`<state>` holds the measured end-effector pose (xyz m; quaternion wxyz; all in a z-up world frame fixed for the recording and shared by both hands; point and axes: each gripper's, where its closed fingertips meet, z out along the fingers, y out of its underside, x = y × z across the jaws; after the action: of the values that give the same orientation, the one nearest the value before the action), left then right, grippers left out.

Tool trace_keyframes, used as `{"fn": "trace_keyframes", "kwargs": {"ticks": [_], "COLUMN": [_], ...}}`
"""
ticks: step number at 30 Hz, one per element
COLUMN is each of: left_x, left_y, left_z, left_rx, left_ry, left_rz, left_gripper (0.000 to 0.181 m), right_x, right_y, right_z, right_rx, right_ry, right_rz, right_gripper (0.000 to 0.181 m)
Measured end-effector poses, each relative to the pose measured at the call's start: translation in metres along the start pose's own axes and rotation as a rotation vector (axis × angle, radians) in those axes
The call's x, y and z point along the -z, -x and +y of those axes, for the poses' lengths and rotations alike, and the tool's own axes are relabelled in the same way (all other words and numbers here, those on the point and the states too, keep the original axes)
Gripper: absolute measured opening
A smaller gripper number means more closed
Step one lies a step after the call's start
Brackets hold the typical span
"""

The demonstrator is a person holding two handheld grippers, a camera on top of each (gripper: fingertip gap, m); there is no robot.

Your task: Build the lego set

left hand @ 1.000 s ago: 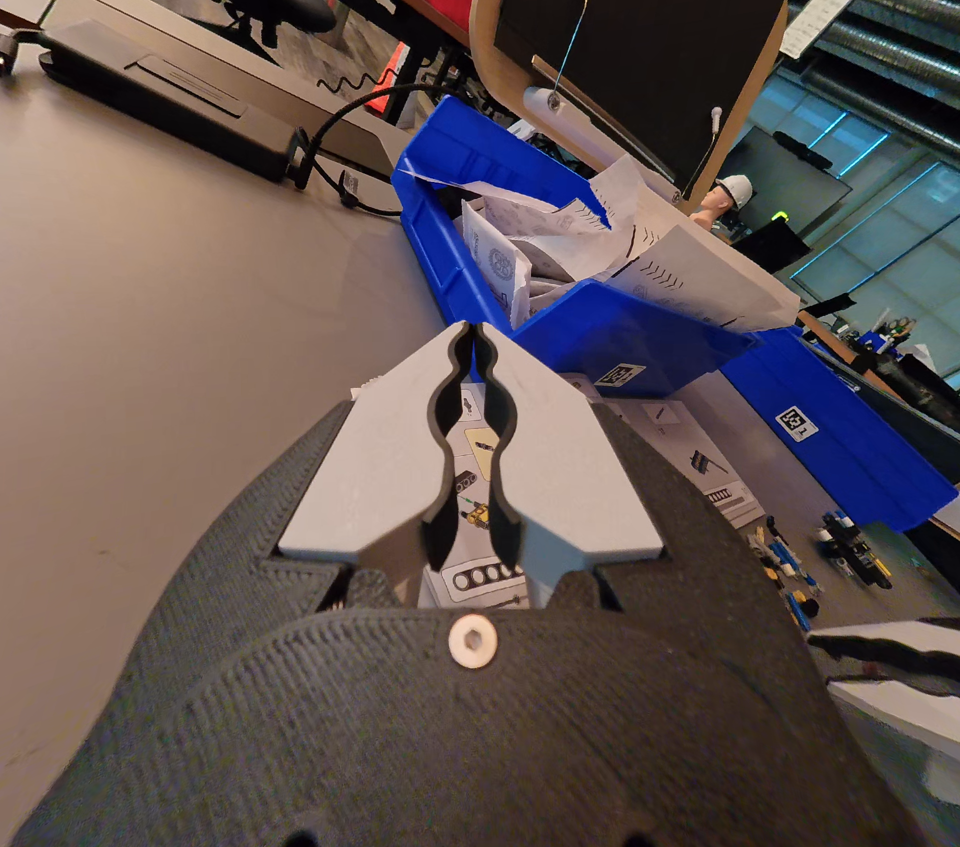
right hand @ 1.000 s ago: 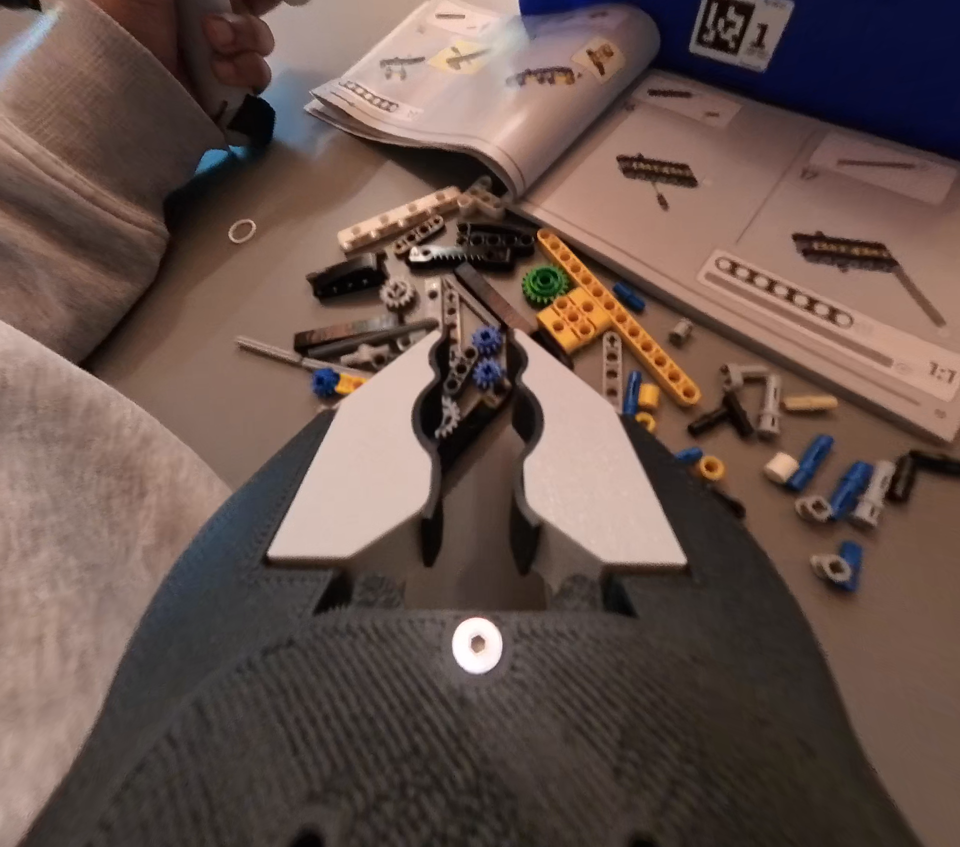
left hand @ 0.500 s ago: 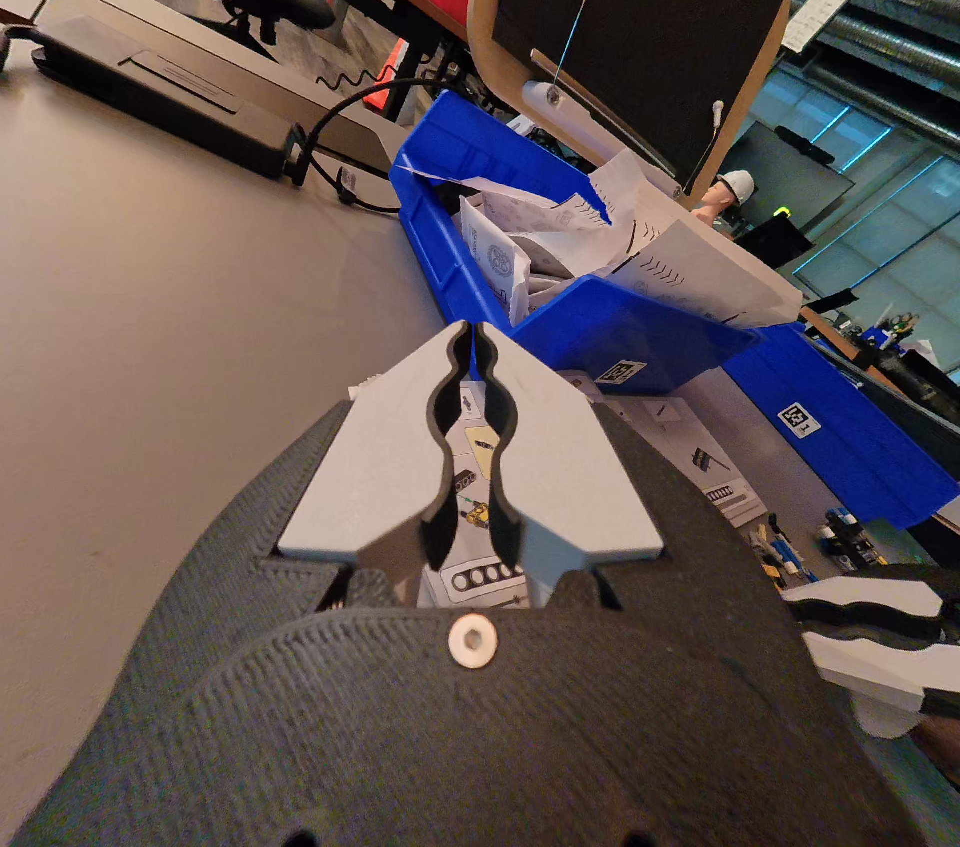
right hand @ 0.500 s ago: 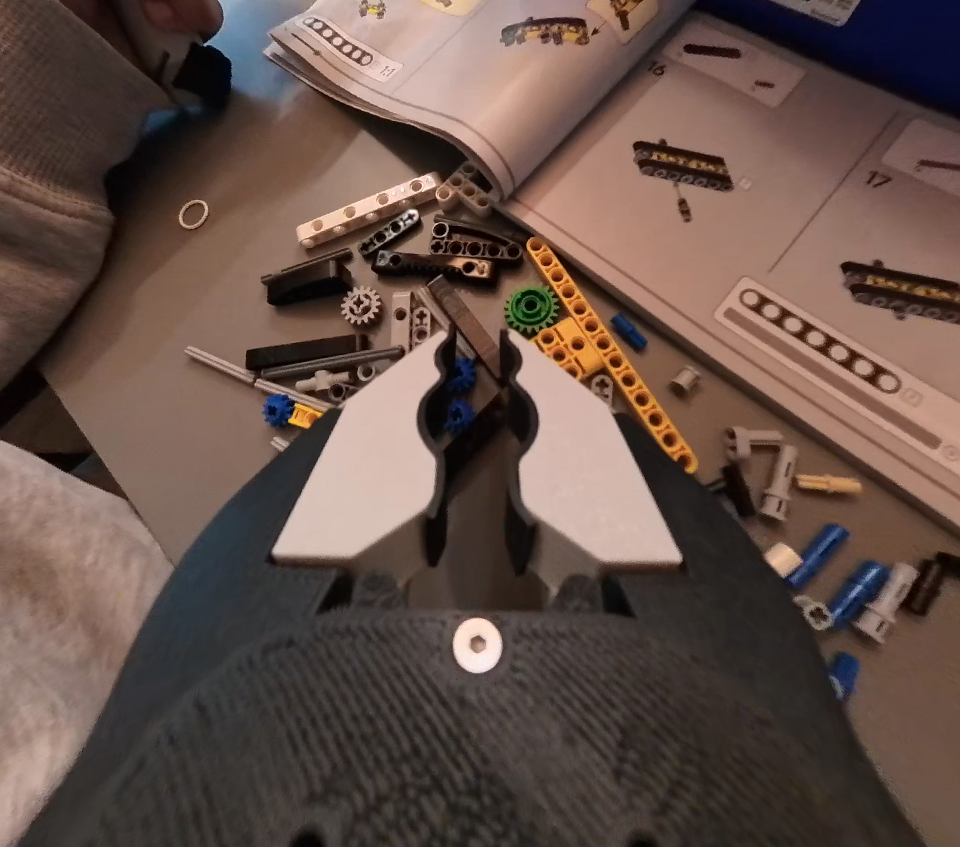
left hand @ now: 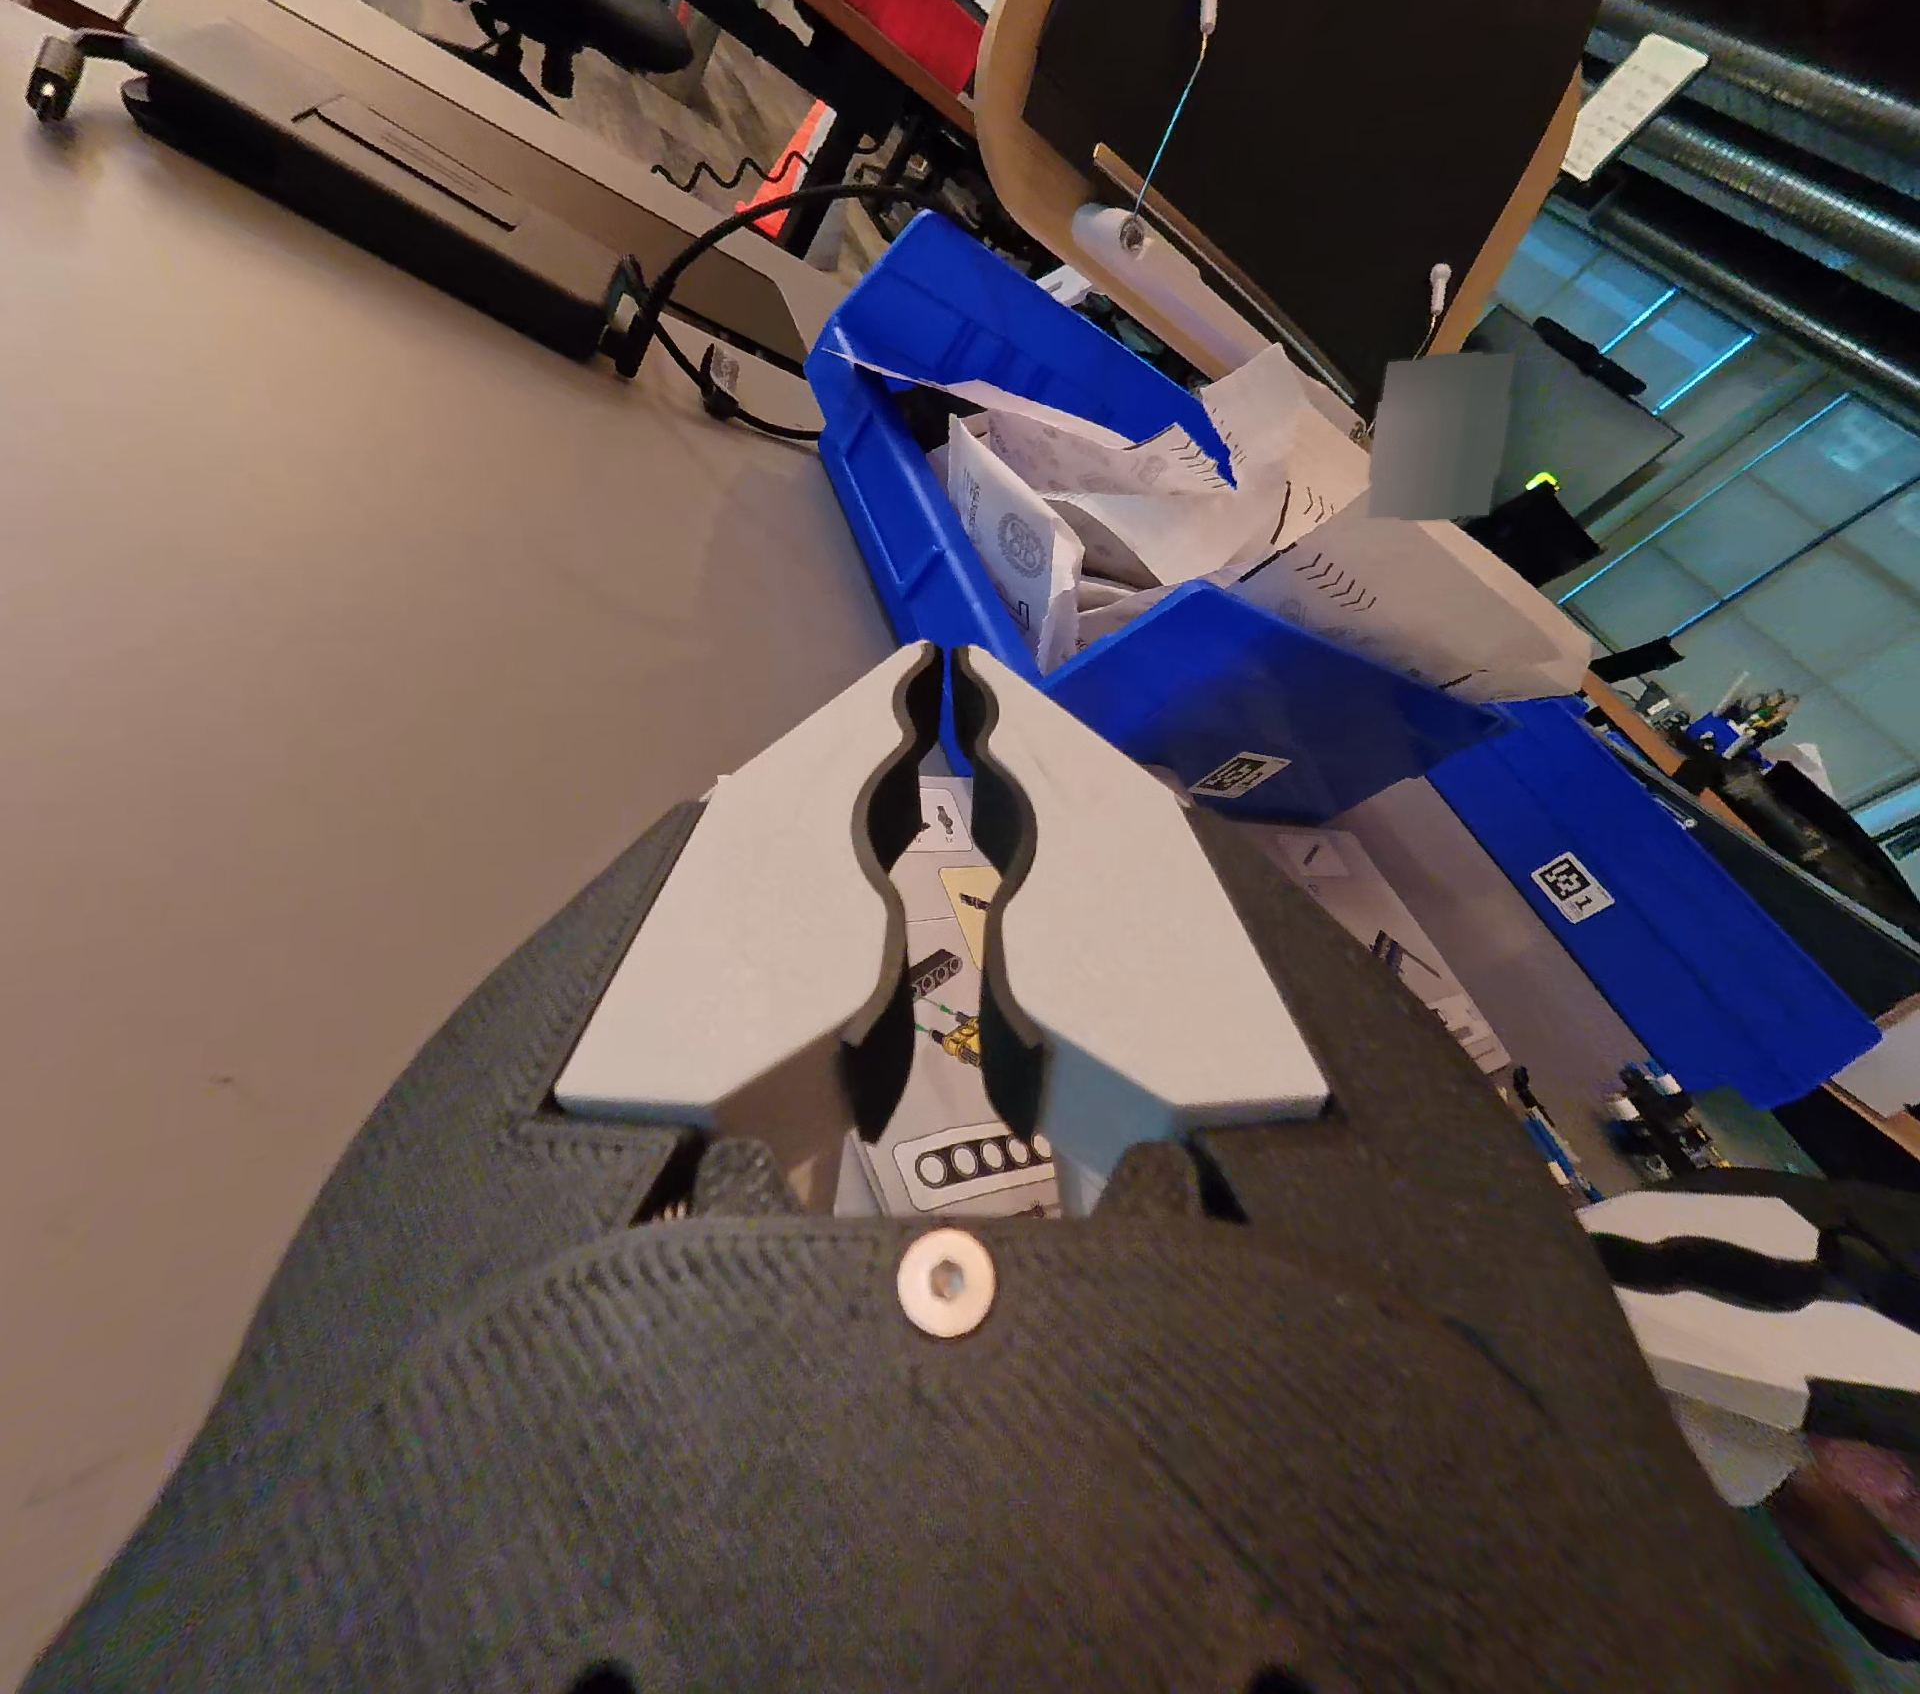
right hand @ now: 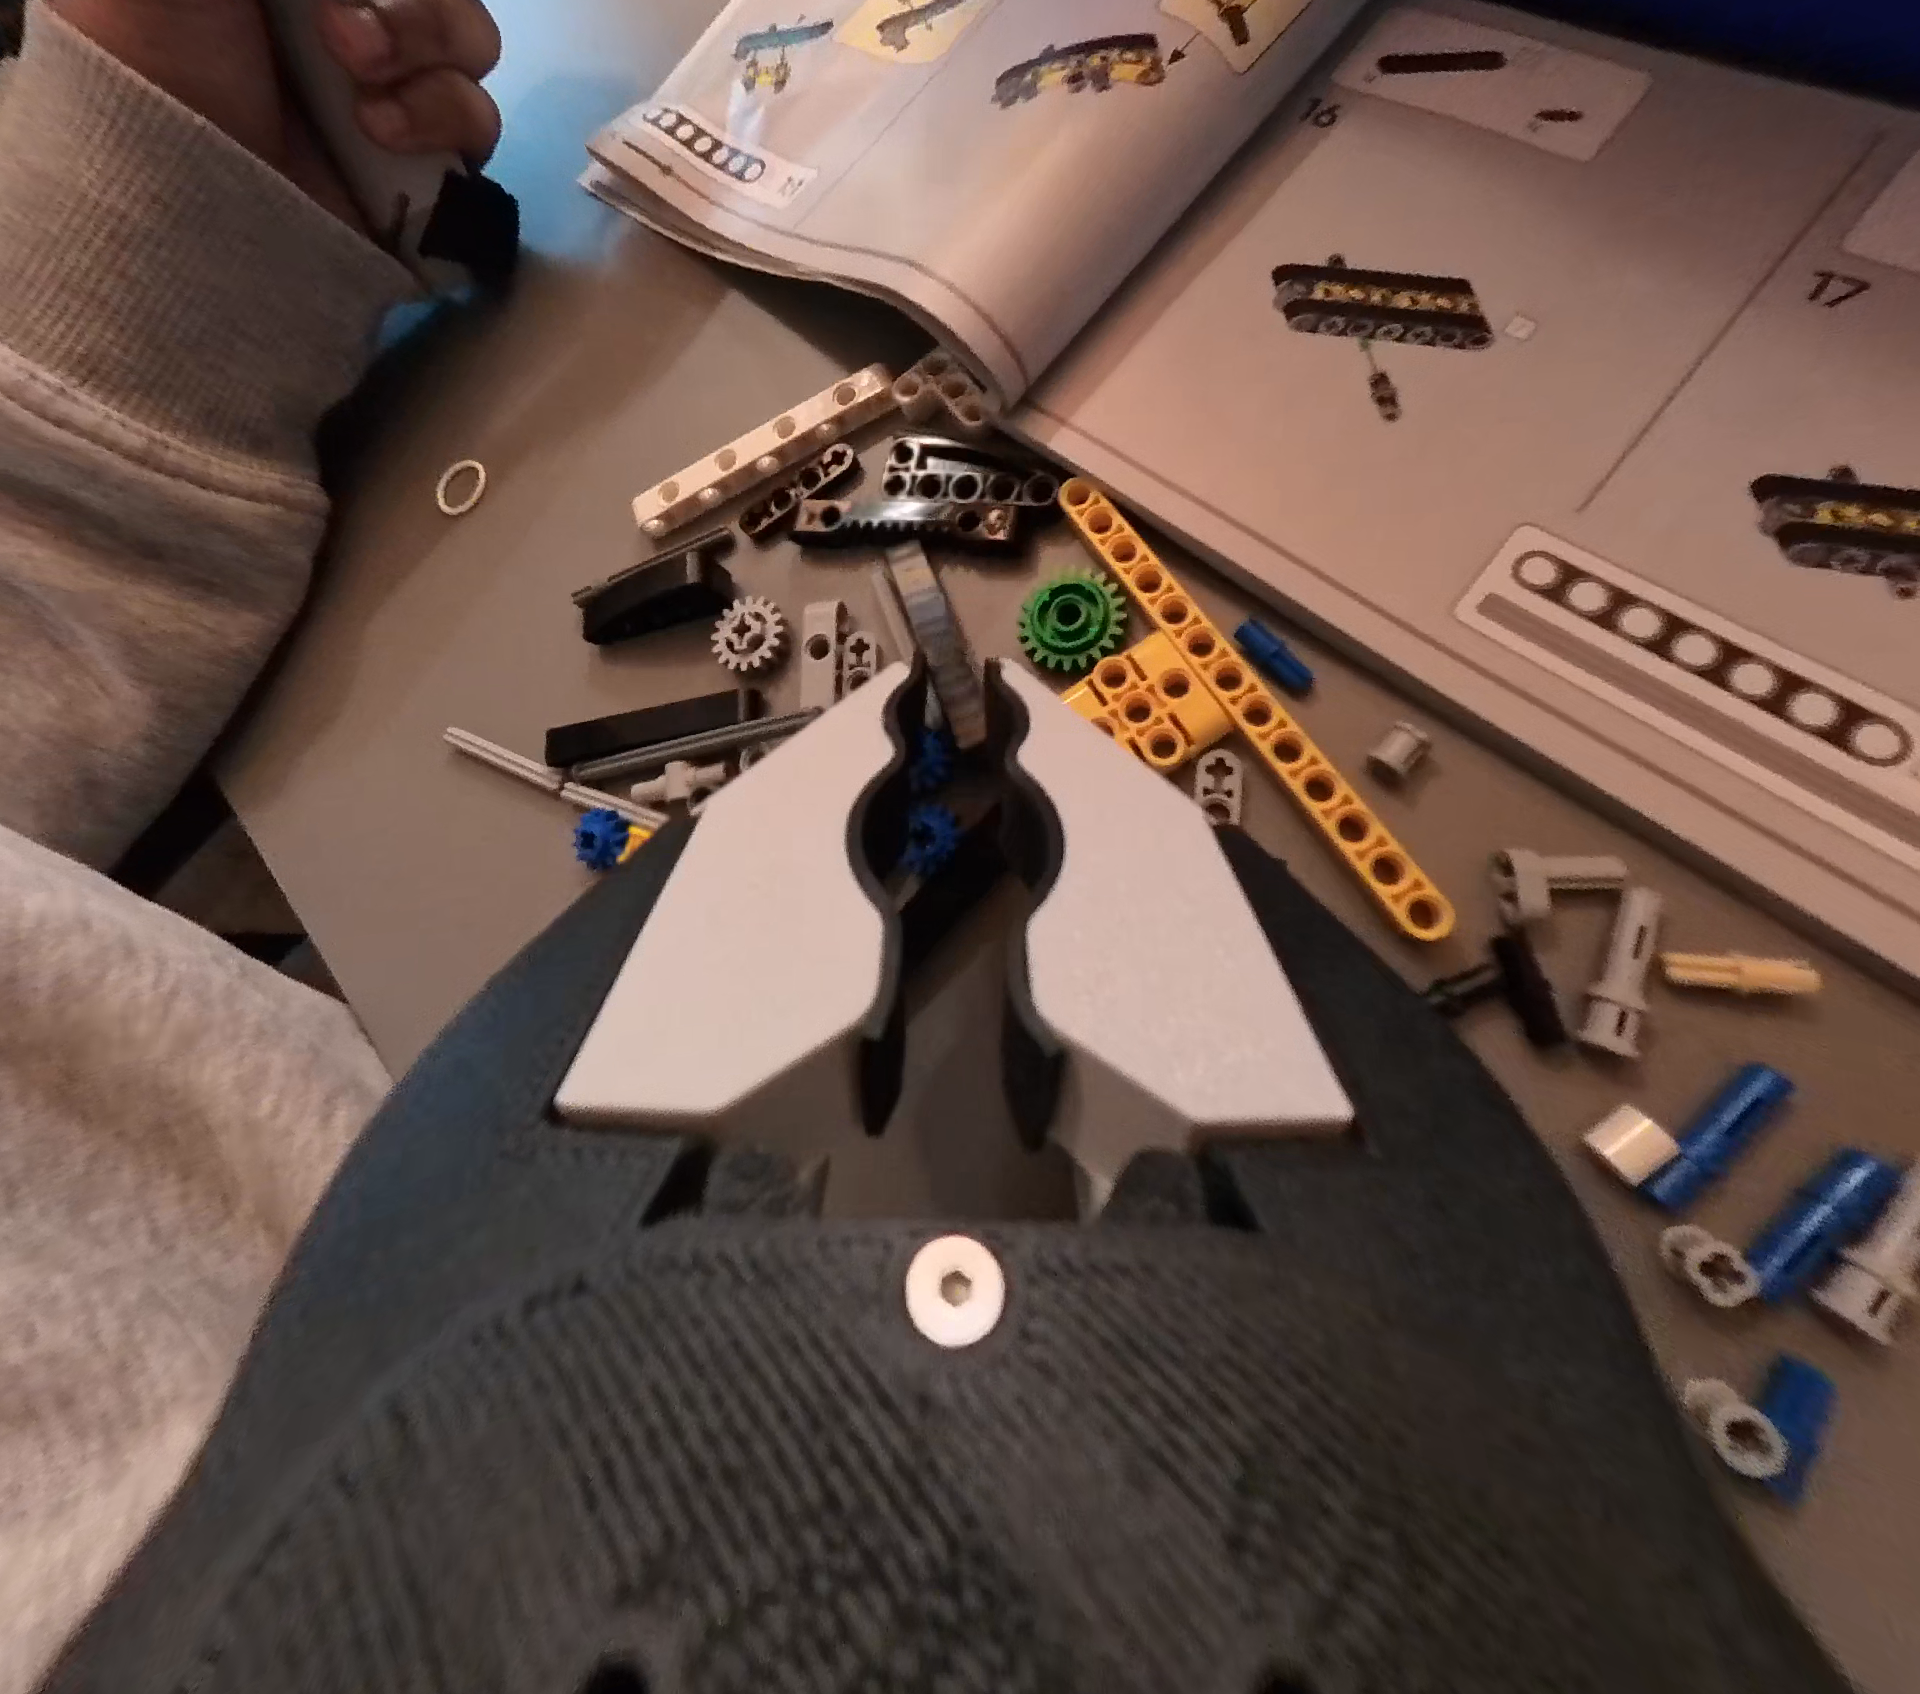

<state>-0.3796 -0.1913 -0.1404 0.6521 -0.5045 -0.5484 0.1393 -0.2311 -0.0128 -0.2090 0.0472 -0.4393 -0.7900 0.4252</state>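
My right gripper [right hand: 954,688] is clenched on a grey beam [right hand: 940,647], above the loose lego parts [right hand: 1143,688] on the desk [right hand: 343,771]. I'd lift gently (grip looks shallow); left gripper [left hand: 945,657] idles, fingers nearly closed on nothing.

The long holed beam [right hand: 1252,714] is yellow, the large gear [right hand: 1072,624] beside it green, and the small pins [right hand: 1720,1148] at the right blue. The bins [left hand: 1268,709] are bright blue with black-and-white square markers [left hand: 1236,777]. The bench [left hand: 312,605] is plain grey, and the instruction booklet [right hand: 1039,117] pale grey.
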Motion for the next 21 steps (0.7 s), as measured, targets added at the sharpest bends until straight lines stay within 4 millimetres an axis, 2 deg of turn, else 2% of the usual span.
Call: {"fn": "trace_keyframes", "kwargs": {"ticks": [21], "left_x": [0.003], "left_y": [0.002], "left_z": [-0.006], "left_rx": [0.030], "left_ry": [-0.032], "left_rz": [0.000], "left_gripper": [0.000], "right_x": [0.025], "right_y": [0.007], "right_z": [-0.038], "right_rx": [-0.078], "right_ry": [-0.251], "right_rz": [-0.086], "right_gripper": [0.006]}}
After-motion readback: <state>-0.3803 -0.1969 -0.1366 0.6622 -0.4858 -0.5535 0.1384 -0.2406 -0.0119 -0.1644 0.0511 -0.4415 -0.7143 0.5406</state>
